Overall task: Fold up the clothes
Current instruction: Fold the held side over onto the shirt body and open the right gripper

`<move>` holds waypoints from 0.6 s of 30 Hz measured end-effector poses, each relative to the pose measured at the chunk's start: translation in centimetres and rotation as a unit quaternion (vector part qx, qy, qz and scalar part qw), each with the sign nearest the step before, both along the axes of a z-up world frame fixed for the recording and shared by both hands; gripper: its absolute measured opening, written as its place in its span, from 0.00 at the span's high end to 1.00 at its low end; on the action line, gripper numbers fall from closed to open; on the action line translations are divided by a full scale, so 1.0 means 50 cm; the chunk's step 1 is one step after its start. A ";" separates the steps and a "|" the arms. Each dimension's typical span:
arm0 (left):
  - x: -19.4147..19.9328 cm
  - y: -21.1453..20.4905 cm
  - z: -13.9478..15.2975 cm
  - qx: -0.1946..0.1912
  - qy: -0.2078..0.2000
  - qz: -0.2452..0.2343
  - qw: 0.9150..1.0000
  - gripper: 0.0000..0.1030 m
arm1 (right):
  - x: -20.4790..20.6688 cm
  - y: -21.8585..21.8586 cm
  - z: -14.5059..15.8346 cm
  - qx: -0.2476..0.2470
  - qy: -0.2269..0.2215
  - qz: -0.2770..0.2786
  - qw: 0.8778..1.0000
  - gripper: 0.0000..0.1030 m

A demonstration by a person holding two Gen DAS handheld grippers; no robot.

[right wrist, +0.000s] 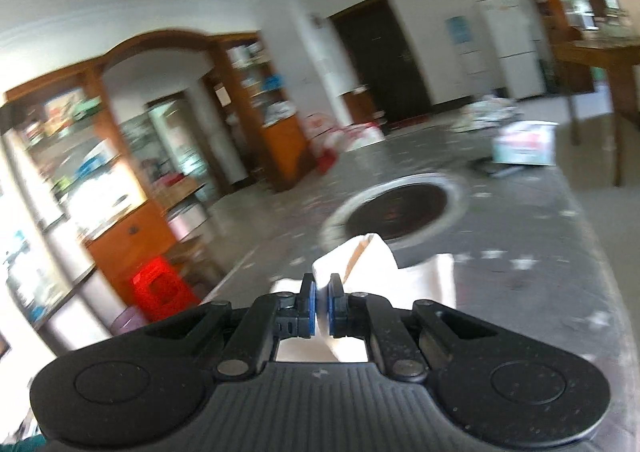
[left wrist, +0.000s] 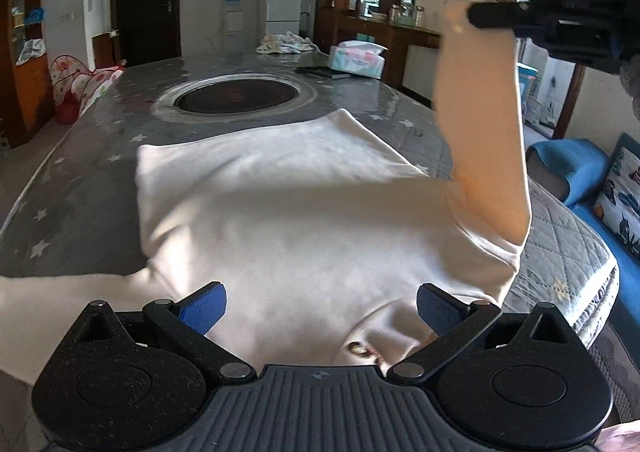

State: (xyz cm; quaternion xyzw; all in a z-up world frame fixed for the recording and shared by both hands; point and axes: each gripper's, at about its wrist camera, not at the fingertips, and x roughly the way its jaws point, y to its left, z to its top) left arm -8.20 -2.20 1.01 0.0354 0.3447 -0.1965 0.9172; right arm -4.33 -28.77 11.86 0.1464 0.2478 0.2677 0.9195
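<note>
Right gripper (right wrist: 322, 308) pinched shut on sleeve (left wrist: 480, 123), held up right of the cream shirt (left wrist: 280, 219) lying flat on table (left wrist: 80, 171); fold goes leftward across body toward wide-open, empty left gripper (left wrist: 322, 312).

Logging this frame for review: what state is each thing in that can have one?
Cream shirt: spread on the table, not yet folded.
Right sleeve: lifted off the table, hanging from the right gripper.
Right gripper: shut on the sleeve end.
Left gripper: open over the shirt's collar, gripping nothing.
Tissue pack: open, a tissue sticking out.
Dark door: closed.
</note>
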 end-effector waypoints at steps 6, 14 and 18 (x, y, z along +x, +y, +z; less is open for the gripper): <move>-0.009 0.032 -0.001 -0.012 -0.002 0.018 1.000 0.00 | 0.008 0.126 -0.004 -0.021 0.010 0.076 0.997 0.95; -0.011 0.051 -0.007 -0.019 0.004 0.030 0.999 0.00 | -0.001 0.219 -0.050 -0.035 0.050 0.132 0.989 0.90; -0.009 0.052 -0.005 -0.017 0.001 0.028 0.999 0.00 | -0.006 0.213 -0.054 -0.046 0.053 0.131 0.989 0.87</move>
